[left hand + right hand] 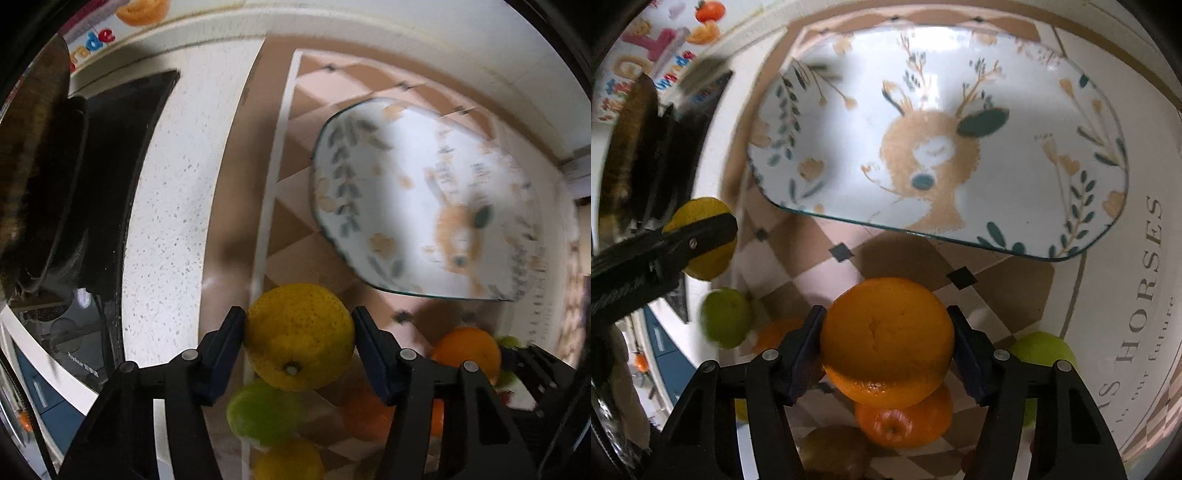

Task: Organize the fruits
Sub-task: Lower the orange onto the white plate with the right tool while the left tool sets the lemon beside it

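My left gripper (299, 334) is shut on a yellow lemon (299, 336) and holds it above the checkered mat. My right gripper (886, 341) is shut on an orange (886, 339) in front of the plate. The white deer-patterned plate (849, 122) lies ahead on the mat with nothing on it; it also shows in the left wrist view (399, 177). In the right wrist view the left gripper and its lemon (709, 262) are at the left. In the left wrist view the orange (467, 349) in the right gripper is at lower right.
More fruit lies below the grippers: a green lime (258, 413), a yellow fruit (288, 461), a second orange (905, 421), a green apple (1043, 349), a lime (726, 321) and a brown kiwi (831, 450). A black stove top (122, 155) is at the left on the white counter (177, 206).
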Demonstrator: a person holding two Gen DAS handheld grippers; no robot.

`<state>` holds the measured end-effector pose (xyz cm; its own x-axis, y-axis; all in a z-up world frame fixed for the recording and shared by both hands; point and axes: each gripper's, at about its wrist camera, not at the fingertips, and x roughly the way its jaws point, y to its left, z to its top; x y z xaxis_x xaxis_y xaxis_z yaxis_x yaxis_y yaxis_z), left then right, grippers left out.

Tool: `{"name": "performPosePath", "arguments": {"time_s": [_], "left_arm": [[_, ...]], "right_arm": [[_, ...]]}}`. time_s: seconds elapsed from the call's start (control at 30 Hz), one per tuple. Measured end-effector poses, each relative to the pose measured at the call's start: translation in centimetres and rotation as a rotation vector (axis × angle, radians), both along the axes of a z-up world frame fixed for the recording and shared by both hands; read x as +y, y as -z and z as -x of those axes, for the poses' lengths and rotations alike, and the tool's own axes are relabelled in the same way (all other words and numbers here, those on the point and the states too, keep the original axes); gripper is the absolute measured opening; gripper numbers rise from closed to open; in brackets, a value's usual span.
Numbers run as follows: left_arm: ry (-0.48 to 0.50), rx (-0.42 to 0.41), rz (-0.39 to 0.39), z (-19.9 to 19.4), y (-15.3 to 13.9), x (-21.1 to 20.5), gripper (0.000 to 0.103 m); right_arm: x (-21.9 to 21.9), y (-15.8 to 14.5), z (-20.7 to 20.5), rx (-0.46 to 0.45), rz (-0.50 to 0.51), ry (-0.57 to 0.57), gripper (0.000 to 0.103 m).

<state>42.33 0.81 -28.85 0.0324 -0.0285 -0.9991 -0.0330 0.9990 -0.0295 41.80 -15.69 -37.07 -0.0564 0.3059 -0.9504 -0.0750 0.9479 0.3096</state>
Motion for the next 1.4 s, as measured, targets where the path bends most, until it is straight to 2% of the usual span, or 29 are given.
{"name": "performPosePath", "arguments": {"time_s": [0.13,0.23,0.33,0.53,0.8,1.07,1.13,1.17,1.23,1.27,1.3,1.4], "left_arm": [[0.010,-0.056,0.073,-0.9,-3.6,-1.1,0.057],[0.000,-0.071,0.147,-2.8,-4.4,-1.9,0.057],[-0.026,-0.057,0.186,-5.5,-3.4,-2.5,0.057],[-0.093,0.063,0.257,-10.9,0.7,-4.1,0.057],[-0.108,0.123,0.238,-12.2,3.7,-5.0,0.057],[-0.112,0.132,0.207,-12.1,4.3,-5.5,0.057],[-0.115,0.132,0.213,-12.1,4.2,-5.2,0.057],[-0.113,0.127,0.212,-12.0,4.0,-5.1,0.060],[-0.101,0.103,0.198,-12.2,3.2,-4.7,0.074],[-0.095,0.090,0.194,-12.1,2.6,-4.5,0.084],[-0.089,0.075,0.189,-11.9,2.1,-4.4,0.089],[-0.076,0.038,0.160,-11.5,0.5,-4.1,0.089]], "right_arm": [[-2.2,-3.3,-0.9,-0.067,-0.043,0.054,0.067],[-4.3,-4.8,-3.1,-0.134,-0.043,0.100,0.067],[-5.3,-4.4,-6.1,-0.165,-0.017,0.129,0.067],[-5.6,-2.5,-10.6,-0.195,0.042,0.113,0.067],[-4.1,-0.5,-13.0,-0.175,0.040,0.076,0.067],[-3.7,0.5,-13.8,-0.139,0.051,0.077,0.068],[-3.7,0.3,-13.8,-0.143,0.061,0.081,0.092],[-3.8,-0.1,-13.8,-0.154,0.068,0.085,0.094],[-4.1,-1.0,-13.7,-0.162,0.077,0.097,0.094],[-4.3,-1.4,-13.6,-0.162,0.084,0.104,0.094],[-4.5,-1.8,-13.4,-0.161,0.098,0.110,0.094],[-5.1,-3.1,-12.5,-0.162,0.122,0.128,0.094]]}}
